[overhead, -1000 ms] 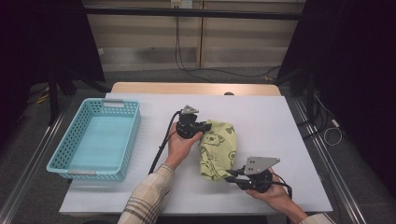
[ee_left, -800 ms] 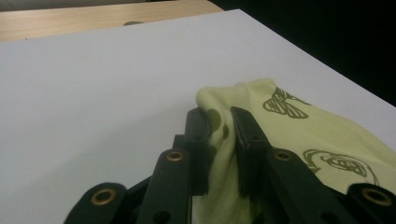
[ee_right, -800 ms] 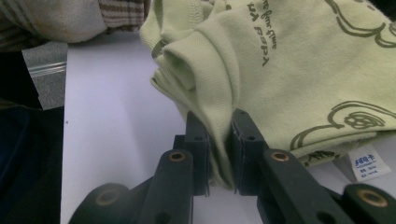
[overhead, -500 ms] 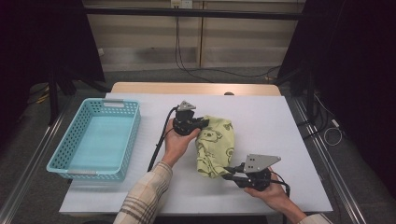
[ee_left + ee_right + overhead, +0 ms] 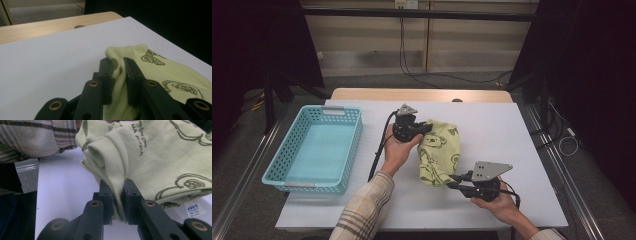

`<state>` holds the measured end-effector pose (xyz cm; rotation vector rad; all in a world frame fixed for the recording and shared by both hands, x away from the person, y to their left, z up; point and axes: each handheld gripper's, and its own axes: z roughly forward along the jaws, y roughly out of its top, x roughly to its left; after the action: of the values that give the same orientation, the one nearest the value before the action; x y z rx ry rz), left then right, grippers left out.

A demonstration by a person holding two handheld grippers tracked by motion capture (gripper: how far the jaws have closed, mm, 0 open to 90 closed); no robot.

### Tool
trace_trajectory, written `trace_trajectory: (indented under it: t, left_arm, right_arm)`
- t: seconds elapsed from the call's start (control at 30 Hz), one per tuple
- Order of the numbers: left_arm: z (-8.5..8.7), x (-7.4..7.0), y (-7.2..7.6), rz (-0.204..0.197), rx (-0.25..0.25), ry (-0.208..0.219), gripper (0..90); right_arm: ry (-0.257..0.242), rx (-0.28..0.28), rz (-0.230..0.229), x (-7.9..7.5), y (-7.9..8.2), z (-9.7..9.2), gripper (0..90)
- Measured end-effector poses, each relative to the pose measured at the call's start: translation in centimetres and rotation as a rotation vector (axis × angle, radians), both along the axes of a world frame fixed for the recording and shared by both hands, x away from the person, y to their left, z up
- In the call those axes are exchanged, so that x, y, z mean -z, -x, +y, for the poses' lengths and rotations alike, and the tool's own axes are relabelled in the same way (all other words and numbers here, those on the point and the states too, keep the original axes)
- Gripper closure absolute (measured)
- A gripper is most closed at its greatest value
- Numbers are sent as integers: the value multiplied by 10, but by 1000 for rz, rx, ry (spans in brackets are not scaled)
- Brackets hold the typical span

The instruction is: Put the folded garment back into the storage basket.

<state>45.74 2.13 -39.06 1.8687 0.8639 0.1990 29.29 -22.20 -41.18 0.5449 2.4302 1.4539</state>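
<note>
A pale green garment (image 5: 439,155) printed with dark bear drawings lies folded on the white table (image 5: 507,130). My left gripper (image 5: 426,128) is shut on its far left corner, and the green cloth (image 5: 155,70) is bunched between the black jaws (image 5: 117,62). At the near end of the garment my right gripper (image 5: 452,180) is shut on a thick fold of cloth (image 5: 150,157). That fold is pinched between its fingertips (image 5: 117,185). A small white label (image 5: 195,209) hangs from the garment at lower right.
A turquoise plastic basket (image 5: 277,170) stands on the left part of the table. A plaid sleeve (image 5: 362,210) comes in from the bottom edge. A black cable (image 5: 379,150) trails from the left gripper. Beyond the white sheet runs the wooden table edge (image 5: 422,94).
The left gripper has risen a little and drawn the garment's far corner up and to the left. The right gripper has stayed where it was, still clamped on the near fold.
</note>
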Motion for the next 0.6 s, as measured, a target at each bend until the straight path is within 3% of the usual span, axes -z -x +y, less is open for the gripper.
trace_trajectory:
  t: [0.6]
  left_arm:
    - [10,-27,-3,-43,-22,8,782]
  right_arm:
    - [-44,-7,-32,-16,-7,10,794]
